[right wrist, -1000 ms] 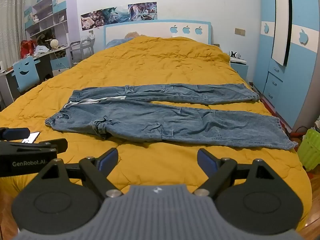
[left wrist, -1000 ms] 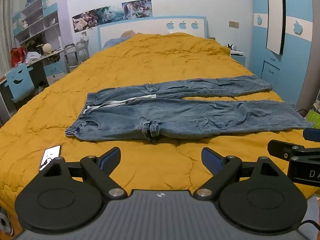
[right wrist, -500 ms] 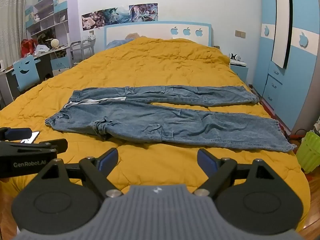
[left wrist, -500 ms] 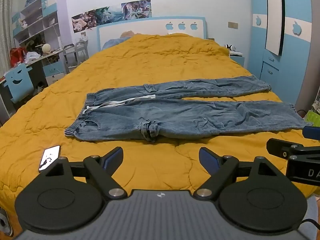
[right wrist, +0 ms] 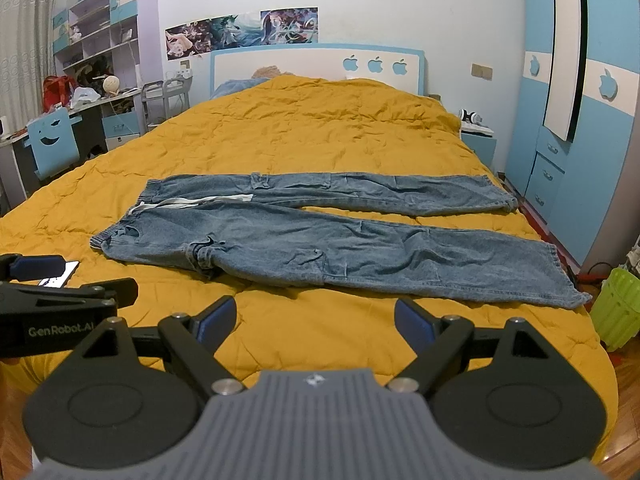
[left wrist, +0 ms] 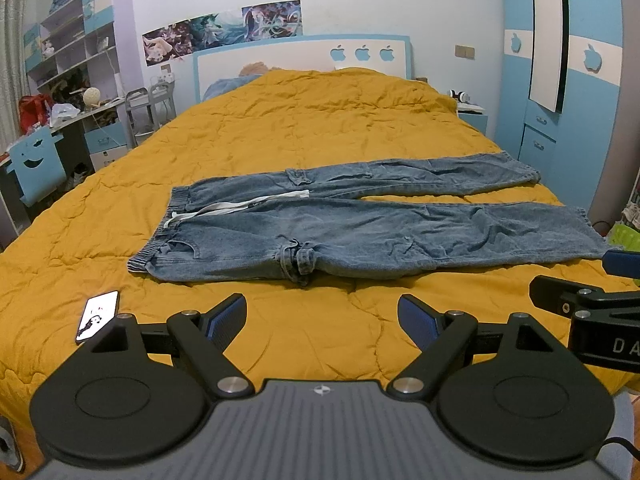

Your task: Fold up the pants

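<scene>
Plainly, stage: nothing is folded yet; both tools hang over the near edge of the bed, short of the cloth.

Pants [left wrist: 360, 232]: blue denim, spread flat across the yellow quilt [left wrist: 304, 132], waistband toward the left side of the bed, both legs running out to the right. They lie crosswise, likely so that each end falls in front of one hand.

Legs: parted in a narrow V, with quilt showing between them toward the cuffs. My guess is the first fold lays one leg over the other.

Drawstring [left wrist: 240, 206]: white cord trailing from the waistband across the front; it may need tucking in so it does not stick out of the fold.

Left gripper [left wrist: 320, 316]: jaws spread wide, holding nothing, aimed at the seat and upper part of the near leg. It sits toward the waistband end, which suits a grab at the waist.

Right gripper [right wrist: 316, 316]: also wide and unloaded, facing the middle of the near leg, with the cuffs off to its right. That placement suits taking the hem end.

Phone [left wrist: 98, 314]: lies on the quilt near the left gripper, well apart from the waistband, so it should not snag the fold.

Green basket [right wrist: 618, 312]: stands on the floor beside the bed, beyond the near cuff.
</scene>
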`<state>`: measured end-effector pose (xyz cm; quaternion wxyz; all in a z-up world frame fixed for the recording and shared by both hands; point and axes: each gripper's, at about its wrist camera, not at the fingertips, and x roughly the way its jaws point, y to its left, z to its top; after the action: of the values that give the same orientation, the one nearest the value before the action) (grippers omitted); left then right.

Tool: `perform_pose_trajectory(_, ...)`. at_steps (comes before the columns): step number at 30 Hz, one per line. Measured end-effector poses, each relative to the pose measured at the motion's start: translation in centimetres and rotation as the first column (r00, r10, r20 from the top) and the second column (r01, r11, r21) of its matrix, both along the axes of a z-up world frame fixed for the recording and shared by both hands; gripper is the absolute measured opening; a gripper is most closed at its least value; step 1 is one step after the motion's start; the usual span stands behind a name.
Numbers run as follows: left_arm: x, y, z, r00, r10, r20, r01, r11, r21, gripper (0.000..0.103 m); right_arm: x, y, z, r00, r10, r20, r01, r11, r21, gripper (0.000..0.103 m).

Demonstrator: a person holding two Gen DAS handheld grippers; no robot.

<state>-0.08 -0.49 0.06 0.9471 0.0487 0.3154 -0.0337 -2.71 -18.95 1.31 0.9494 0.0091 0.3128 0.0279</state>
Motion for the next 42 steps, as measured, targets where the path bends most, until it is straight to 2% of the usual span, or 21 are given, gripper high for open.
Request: perform_pose_trajectory(42,-0.72,0.07,0.06,1.0,-0.012,-0.002,0.012,1.0,-0.014,0.1,-0.6,0.26,0.19,1.0,-0.006,0.006,0.006,1.0,0.01,0.082)
